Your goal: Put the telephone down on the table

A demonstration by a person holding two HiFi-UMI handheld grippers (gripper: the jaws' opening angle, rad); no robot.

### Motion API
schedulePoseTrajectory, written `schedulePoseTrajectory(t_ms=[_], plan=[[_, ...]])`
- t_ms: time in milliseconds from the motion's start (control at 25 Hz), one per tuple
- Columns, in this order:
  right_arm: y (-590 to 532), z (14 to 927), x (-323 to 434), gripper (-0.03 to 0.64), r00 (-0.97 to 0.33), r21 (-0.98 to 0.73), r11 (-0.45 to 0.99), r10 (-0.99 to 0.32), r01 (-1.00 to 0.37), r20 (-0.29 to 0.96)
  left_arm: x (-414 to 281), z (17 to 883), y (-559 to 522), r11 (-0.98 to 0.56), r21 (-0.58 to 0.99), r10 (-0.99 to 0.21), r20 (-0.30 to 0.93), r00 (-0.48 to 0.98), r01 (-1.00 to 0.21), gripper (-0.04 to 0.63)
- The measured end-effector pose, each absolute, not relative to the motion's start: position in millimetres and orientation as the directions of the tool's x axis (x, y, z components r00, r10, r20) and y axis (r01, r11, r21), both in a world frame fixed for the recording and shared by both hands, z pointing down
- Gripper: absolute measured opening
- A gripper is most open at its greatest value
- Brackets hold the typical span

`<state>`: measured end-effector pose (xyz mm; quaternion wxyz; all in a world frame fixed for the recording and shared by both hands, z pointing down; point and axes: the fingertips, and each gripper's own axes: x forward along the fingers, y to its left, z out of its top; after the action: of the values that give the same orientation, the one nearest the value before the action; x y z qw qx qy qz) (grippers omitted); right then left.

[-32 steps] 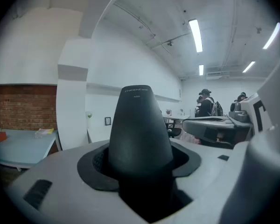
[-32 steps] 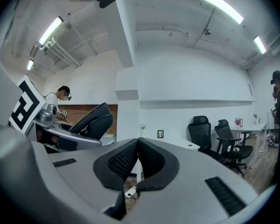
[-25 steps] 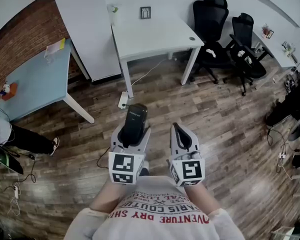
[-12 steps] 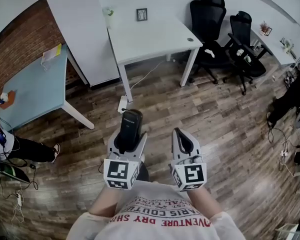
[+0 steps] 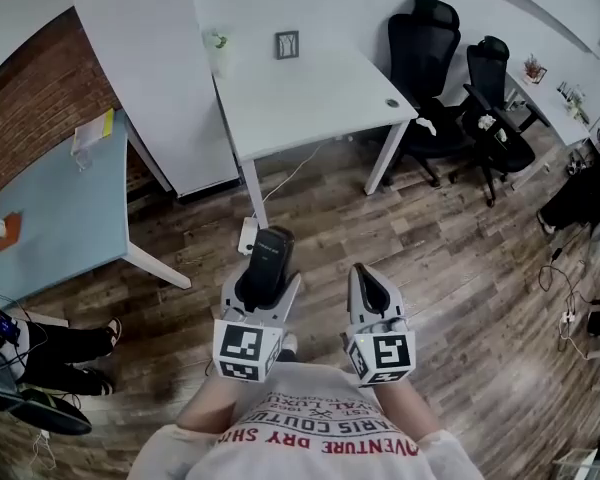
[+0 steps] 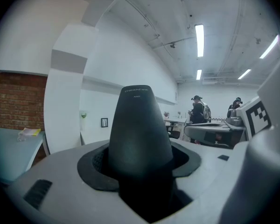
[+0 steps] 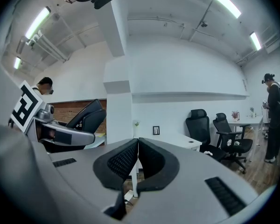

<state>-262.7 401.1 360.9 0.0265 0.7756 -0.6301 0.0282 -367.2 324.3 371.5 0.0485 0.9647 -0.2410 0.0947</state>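
A black telephone handset (image 5: 266,260) stands clamped between the jaws of my left gripper (image 5: 263,280), its top end sticking out forward over the wooden floor. Close up in the left gripper view the telephone (image 6: 139,129) fills the gap between the dark pads. My right gripper (image 5: 368,290) is held beside it, jaws pressed together with nothing between them; the same gripper (image 7: 137,160) shows its pads touching in its own view. A white table (image 5: 310,93) stands ahead, some way beyond both grippers.
A small framed picture (image 5: 287,45) and a little plant (image 5: 216,41) stand at the white table's far side. Two black office chairs (image 5: 458,108) are to its right. A pale blue table (image 5: 55,208) lies left. A power strip (image 5: 246,236) lies on the floor.
The view has shifted: the white table sits a little lower and nearer in the picture. Both grippers hold the same pose, the telephone still clamped in the left one.
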Motion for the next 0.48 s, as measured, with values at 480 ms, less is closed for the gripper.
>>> schedulePoseTrajectory(t_ms=[480], plan=[[291.2,365.1,-239.7,0.025,0.262,0.020,-0.262,-0.960,-0.965,0.100,-330.5,382.6,206.8,-0.913,0.104,-0.366,0.213,0.906,-0.394,0.296]])
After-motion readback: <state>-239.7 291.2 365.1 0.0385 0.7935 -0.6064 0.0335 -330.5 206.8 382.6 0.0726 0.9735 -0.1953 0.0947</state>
